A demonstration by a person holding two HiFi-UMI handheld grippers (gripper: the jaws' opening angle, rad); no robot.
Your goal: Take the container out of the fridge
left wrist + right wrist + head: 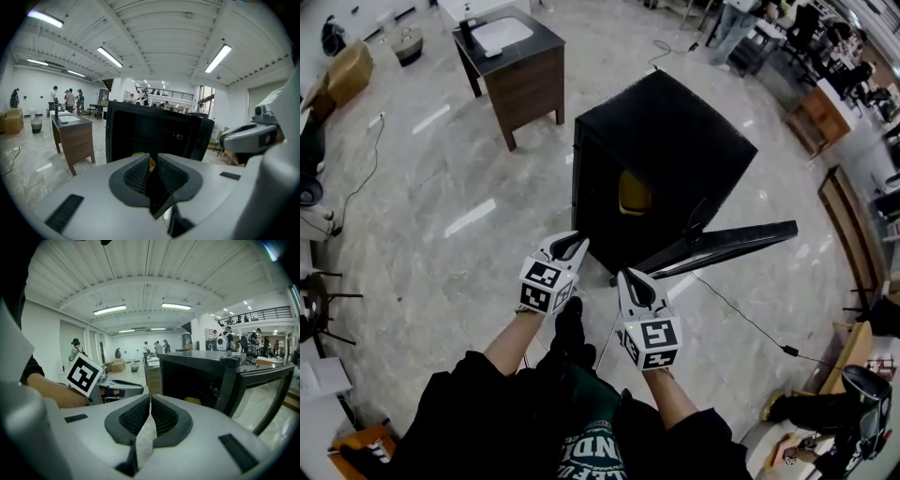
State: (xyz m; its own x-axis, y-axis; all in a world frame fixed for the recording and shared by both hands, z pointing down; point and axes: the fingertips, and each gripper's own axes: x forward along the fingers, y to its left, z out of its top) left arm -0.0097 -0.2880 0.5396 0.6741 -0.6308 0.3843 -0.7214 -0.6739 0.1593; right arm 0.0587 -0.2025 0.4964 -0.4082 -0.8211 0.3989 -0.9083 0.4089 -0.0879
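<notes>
A black mini fridge (675, 131) stands on the marble floor with its door (731, 244) swung open to the right. Inside it a yellow container (634, 192) shows in the dark opening; it is also seen low in the fridge (154, 131) as the container (151, 162) just past the left jaws, and as the container (192, 401) in the right gripper view. My left gripper (567, 246) hovers in front of the opening, jaws a narrow gap apart with nothing between them. My right gripper (633, 279) is beside it, near the door's hinge side, pads together and empty.
A wooden side table (511, 61) with a white top stands behind and left of the fridge. A cable (741, 314) runs across the floor at the right. A cardboard box (347, 70) and wooden furniture (816, 117) sit at the edges. People stand in the background.
</notes>
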